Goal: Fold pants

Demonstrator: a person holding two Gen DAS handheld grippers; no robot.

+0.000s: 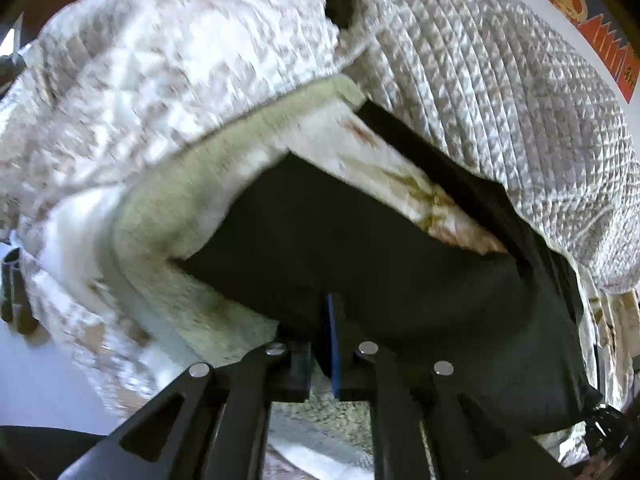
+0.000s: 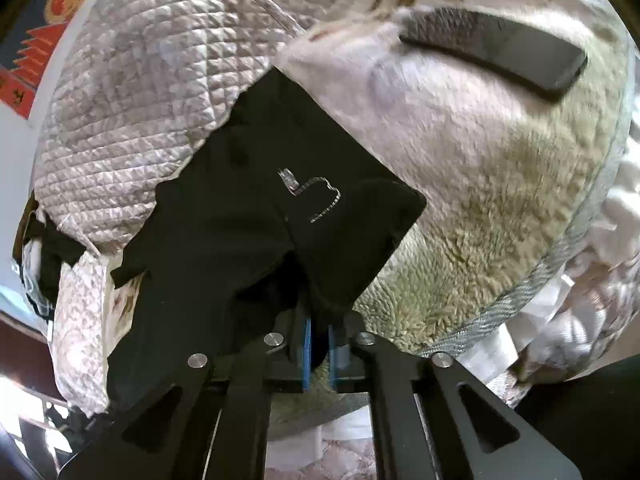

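Both the left gripper [image 1: 322, 344] and right gripper [image 2: 318, 344] pinch the limp black pants [image 2: 248, 216]; soft, light, best held by their edges.

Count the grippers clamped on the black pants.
2. The left gripper pinches the black pants at their near edge; the right gripper pinches a bunched fold near the zipper.

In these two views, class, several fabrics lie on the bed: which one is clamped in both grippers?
The black pants. Unlike the quilted blanket and the fuzzy greenish blanket, they are plain black, with an edge pinched in the left gripper and right gripper.
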